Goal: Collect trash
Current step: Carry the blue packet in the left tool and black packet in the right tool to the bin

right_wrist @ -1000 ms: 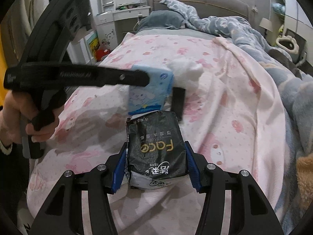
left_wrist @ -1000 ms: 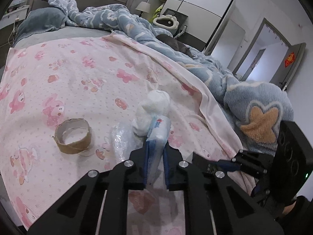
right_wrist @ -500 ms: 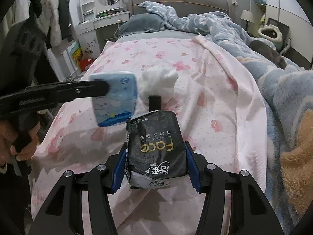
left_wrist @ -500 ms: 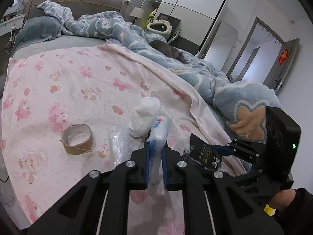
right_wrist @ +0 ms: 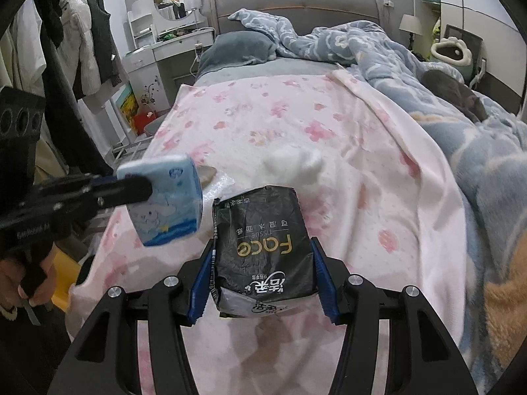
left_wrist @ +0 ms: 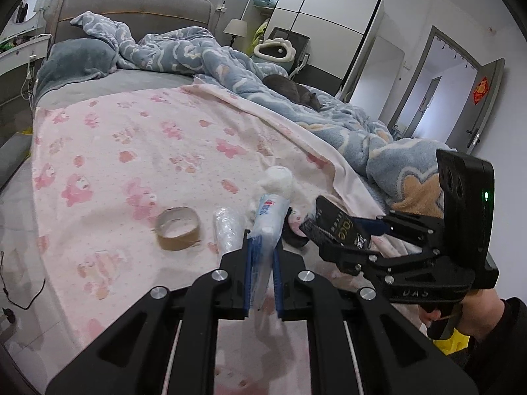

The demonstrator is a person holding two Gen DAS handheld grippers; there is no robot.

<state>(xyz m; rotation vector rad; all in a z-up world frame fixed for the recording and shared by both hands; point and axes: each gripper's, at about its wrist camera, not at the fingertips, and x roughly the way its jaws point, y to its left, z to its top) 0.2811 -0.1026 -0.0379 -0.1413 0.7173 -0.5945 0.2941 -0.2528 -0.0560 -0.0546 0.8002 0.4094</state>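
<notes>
My left gripper is shut on a blue and white tissue pack, held above the pink bedsheet; the same pack shows in the right wrist view. My right gripper is shut on a black tissue pack, also seen in the left wrist view. On the sheet lie a cardboard tape ring, a crumpled clear plastic wrapper and a white tissue wad, which also shows in the right wrist view.
A blue fleece blanket is piled along the bed's right side with a dark cat on it. A grey pillow lies at the headboard. A white dresser and hanging clothes stand left of the bed.
Both grippers have pulled back from the bed and risen with their packs. The blue pack has moved left of the black pack in the right wrist view.
</notes>
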